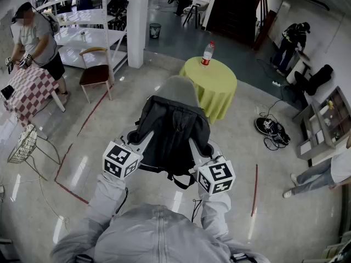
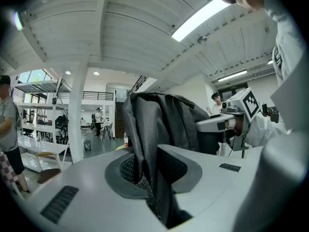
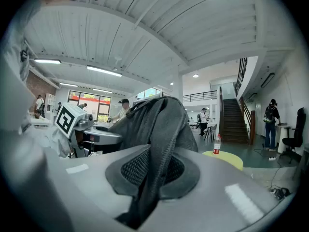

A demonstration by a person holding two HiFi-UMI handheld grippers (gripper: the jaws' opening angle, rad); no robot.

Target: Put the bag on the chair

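1. Left tool (image 2: 153, 175) was clamped on a thin fold of the bag (image 1: 173, 130); right tool (image 3: 153, 175) was pinched shut on a strap of it; both bites looked skinny to me, so the cloth could creep out under the weight
2. The bag hung in the air between them, over the floor; one side letting go would probably dump it
3. The chair (image 1: 96, 70) sat well apart, up to the left; long carry, more chances to slip
4. Yellow tabletop (image 1: 219, 86) with a bottle (image 1: 207, 53) was just beyond the bag; a careless swing might clip it
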